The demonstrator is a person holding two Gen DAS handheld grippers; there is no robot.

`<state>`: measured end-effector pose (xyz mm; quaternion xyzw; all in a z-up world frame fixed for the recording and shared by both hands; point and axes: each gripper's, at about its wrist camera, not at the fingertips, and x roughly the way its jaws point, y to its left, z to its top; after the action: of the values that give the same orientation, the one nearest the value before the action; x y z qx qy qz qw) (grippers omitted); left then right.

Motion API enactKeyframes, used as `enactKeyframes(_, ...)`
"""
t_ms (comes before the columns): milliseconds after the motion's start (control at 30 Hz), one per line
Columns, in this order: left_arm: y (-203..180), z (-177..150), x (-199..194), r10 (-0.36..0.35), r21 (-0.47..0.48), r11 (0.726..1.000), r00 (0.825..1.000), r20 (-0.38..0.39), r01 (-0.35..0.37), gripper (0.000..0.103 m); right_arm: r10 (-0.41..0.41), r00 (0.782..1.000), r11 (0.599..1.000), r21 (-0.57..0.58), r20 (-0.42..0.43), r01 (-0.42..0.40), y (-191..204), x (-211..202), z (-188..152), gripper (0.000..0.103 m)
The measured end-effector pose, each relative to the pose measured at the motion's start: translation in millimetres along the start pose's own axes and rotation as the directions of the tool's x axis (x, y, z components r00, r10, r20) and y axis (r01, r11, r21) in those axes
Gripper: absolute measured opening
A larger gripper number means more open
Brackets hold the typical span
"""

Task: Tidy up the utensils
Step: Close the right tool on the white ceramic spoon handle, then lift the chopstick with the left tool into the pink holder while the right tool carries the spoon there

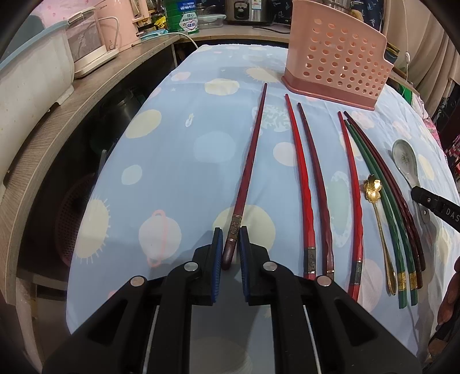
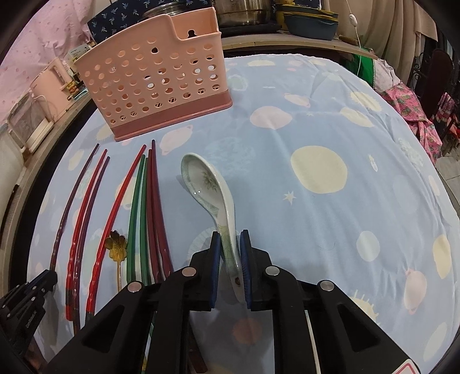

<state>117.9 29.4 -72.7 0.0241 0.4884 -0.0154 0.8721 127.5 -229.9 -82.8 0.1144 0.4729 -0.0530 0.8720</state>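
A pink perforated utensil holder [image 1: 335,56] stands at the far side of the blue tablecloth; it also shows in the right wrist view [image 2: 155,86]. Several red, dark red and green chopsticks lie in a row before it. My left gripper [image 1: 231,233] is closed around the thick end of the leftmost dark red chopstick [image 1: 250,167], which lies on the cloth. My right gripper [image 2: 230,238] is closed on the handle of the white ceramic spoon [image 2: 207,184]. A small gold flower spoon [image 2: 116,244] lies among the chopsticks.
A wooden counter [image 1: 86,86] with white and pink appliances runs along the left. Pots and dishes [image 2: 310,23] sit on the shelf behind the table. Pink patterned fabric [image 2: 408,106] hangs at the right edge. The cloth's right half [image 2: 330,143] holds no utensils.
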Motion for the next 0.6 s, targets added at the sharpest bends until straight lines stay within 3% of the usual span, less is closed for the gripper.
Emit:
enactKeyframes(400, 3.2, -4.5, -13.5, -0.04, -0.021, 0.999, 0.999, -0.016, 0.04, 0.009, 0.004, 1.0, 1.0, -0.005, 0.014, -0.004, -1.7, -22.8, -8.9, 0.008)
enactKeyframes(600, 5.2, 3.0, -49.6, -0.057, -0.029, 0.998, 0.997, 0.058, 0.058, 0.007, 0.005, 0.997, 1.0, 0.019, 0.073, -0.007, -12.1, -58.5, -4.7, 0.007)
